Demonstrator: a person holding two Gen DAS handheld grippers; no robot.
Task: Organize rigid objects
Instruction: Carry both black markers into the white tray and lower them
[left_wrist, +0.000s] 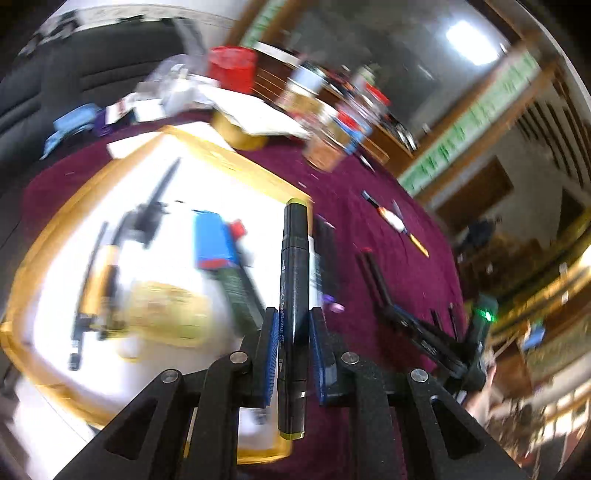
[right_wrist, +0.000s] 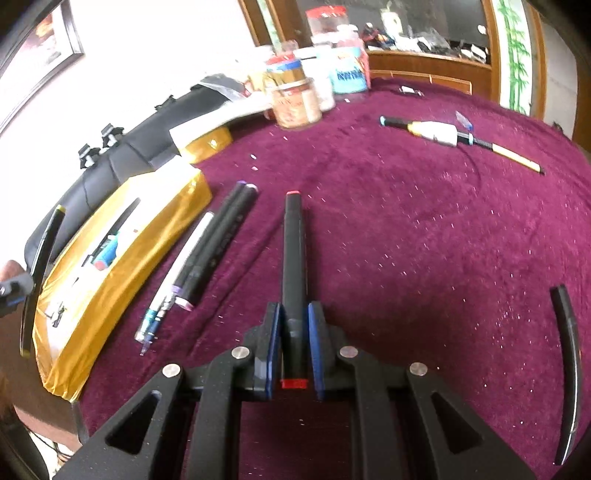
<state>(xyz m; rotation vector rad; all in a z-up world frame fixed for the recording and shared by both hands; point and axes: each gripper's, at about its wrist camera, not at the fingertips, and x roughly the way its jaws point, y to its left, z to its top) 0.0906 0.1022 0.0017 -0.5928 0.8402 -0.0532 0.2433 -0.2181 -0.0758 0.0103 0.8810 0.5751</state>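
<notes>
My left gripper (left_wrist: 294, 317) is shut on a black marker with yellow-green ends (left_wrist: 294, 258), held over the right edge of a gold box (left_wrist: 236, 162) with a white inside. Pens, a blue item with a red cap (left_wrist: 214, 240) and other blurred things lie in the box. My right gripper (right_wrist: 294, 310) is shut on a black marker with red ends (right_wrist: 293, 240), just above the purple cloth (right_wrist: 406, 240). The gold box (right_wrist: 122, 266) is to its left. In the right wrist view, the left gripper (right_wrist: 14, 291) and its marker (right_wrist: 40, 266) show at the far left edge.
Two black purple-tipped markers (right_wrist: 218, 240) and a white pen (right_wrist: 177, 273) lie on the cloth beside the box. A white-and-black tool with a yellow shaft (right_wrist: 439, 133) lies far right. Jars (right_wrist: 295, 99) crowd the back edge. A black curved strip (right_wrist: 570, 354) sits at the right.
</notes>
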